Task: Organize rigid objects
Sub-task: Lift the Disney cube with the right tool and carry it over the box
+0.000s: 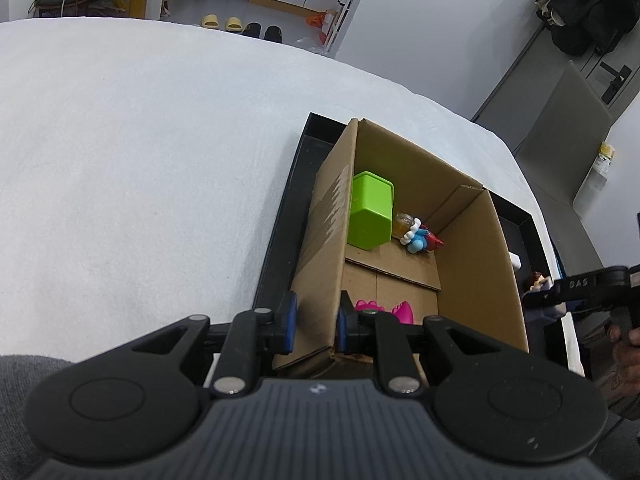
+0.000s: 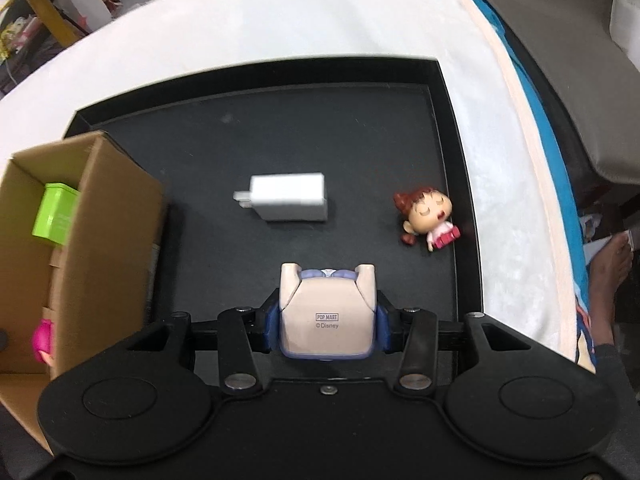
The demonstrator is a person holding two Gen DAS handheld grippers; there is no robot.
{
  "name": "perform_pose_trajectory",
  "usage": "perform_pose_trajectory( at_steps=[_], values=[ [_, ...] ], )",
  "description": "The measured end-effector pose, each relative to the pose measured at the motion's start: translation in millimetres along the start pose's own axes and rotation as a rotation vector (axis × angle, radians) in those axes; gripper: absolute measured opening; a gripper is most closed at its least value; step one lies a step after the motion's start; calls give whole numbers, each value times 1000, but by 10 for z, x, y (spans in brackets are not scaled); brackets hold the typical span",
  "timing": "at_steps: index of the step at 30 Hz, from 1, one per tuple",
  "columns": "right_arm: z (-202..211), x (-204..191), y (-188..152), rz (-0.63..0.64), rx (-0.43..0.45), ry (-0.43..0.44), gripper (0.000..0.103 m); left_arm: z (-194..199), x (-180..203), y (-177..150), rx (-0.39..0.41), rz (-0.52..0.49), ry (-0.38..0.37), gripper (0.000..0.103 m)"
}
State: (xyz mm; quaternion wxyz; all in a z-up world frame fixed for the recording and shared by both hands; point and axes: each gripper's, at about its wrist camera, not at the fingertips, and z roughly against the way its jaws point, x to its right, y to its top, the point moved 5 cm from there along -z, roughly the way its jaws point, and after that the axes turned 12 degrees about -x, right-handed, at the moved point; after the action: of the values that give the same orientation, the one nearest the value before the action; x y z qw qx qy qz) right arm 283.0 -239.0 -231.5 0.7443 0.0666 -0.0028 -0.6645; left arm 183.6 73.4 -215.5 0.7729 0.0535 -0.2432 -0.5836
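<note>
Pinching the cardboard box (image 1: 320,248) wall with my left gripper (image 1: 316,322), my right gripper (image 2: 327,328) clamps a beige figurine (image 2: 326,316) above the black tray (image 2: 280,80), near a white charger (image 2: 290,197)

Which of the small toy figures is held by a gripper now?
The beige figure with a POP MART base, clamped in the right gripper; the red-haired doll lies free on the black tray.

A home: slippers (image 1: 222,23) by the wall, coats (image 1: 584,4) hanging beside a door (image 1: 560,80).
</note>
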Motion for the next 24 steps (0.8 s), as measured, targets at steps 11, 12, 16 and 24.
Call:
perform_pose_trajectory(
  at_steps=[11, 12, 16, 24],
  values=[
    [533, -322, 170, 74, 88, 20, 44, 6, -18, 1, -4, 5, -11, 18],
    [581, -362, 177, 81, 94, 25, 44, 6, -21, 2, -4, 6, -12, 18],
    [754, -558, 224, 110, 116, 48, 44, 5, -19, -1, -2, 4, -12, 19],
    [904, -978, 294, 171, 135, 89, 44, 11, -33, -2, -3, 11, -16, 19]
  ],
)
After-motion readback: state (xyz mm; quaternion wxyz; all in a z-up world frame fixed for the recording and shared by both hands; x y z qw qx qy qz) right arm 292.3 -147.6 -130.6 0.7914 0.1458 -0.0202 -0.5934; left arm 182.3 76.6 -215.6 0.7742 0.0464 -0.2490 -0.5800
